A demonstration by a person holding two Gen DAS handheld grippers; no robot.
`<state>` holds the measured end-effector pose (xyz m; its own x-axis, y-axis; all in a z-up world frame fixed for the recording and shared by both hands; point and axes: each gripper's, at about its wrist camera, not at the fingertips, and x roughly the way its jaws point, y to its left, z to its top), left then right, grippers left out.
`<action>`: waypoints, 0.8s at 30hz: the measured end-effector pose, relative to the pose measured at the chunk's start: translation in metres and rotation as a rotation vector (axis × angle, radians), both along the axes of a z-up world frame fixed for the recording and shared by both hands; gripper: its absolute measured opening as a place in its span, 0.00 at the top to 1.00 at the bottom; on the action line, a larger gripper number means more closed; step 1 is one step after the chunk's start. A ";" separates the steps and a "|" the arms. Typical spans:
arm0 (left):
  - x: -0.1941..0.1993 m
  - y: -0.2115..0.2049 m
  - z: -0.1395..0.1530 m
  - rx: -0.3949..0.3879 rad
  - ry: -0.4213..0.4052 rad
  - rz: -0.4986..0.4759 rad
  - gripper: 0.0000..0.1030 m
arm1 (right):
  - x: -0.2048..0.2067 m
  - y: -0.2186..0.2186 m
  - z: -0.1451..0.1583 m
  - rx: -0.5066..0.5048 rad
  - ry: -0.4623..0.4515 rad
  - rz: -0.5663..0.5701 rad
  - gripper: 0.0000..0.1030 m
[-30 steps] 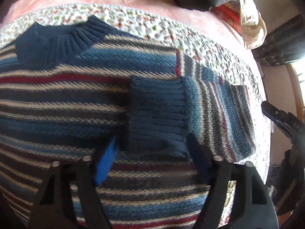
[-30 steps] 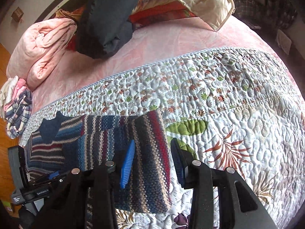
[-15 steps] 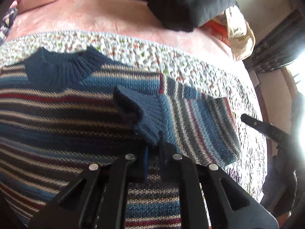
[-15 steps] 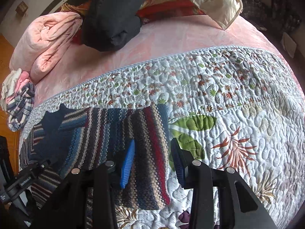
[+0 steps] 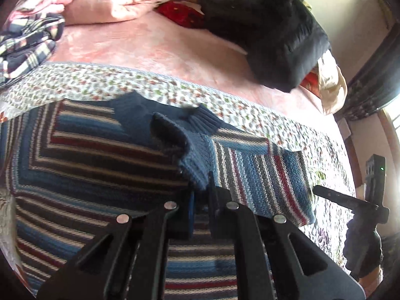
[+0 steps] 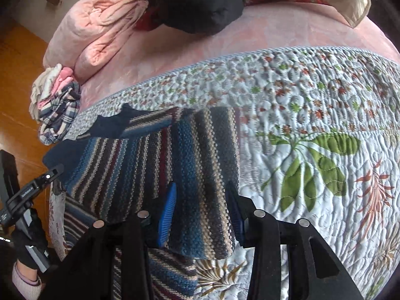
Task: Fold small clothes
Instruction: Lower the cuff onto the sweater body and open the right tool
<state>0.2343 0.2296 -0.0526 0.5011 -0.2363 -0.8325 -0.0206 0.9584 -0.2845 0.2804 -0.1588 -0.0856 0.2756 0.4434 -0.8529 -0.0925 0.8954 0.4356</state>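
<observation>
The striped sweater (image 5: 95, 165) lies flat on the floral quilt (image 6: 312, 105) near its pink-side edge. The left gripper (image 5: 201, 195) is pinched onto the navy sleeve cuff (image 5: 192, 160), lifting it across the body. The right gripper (image 6: 200, 207), jaws apart, straddles the folded sleeve. Sleeve folds are underway; body folds seem left.

Light: daylight, bright | Source: window (image 5: 393, 122) at right edge of left wrist view, blown-out glare | Blur: sweater collar (image 5: 140, 115) smeared in the left view | Right view sharper, evenly lit | Distortion: strong fisheye bending, dark vignetted corners in both views
</observation>
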 end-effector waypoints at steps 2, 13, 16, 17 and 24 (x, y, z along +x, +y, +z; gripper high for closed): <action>0.000 0.019 -0.002 -0.003 0.002 0.024 0.94 | -0.002 0.011 0.004 0.029 -0.013 0.037 0.59; 0.001 0.058 -0.067 0.023 0.114 0.038 0.84 | -0.007 0.051 -0.040 -0.146 0.061 0.125 0.60; 0.004 0.074 -0.081 0.059 0.151 0.071 0.68 | -0.010 0.055 -0.047 -0.167 0.049 0.122 0.57; 0.004 0.082 -0.080 0.058 0.150 0.090 0.66 | -0.010 0.057 -0.047 -0.174 0.048 0.124 0.56; 0.006 0.107 -0.027 0.029 0.026 0.163 0.62 | -0.003 0.059 0.000 -0.077 -0.017 0.118 0.53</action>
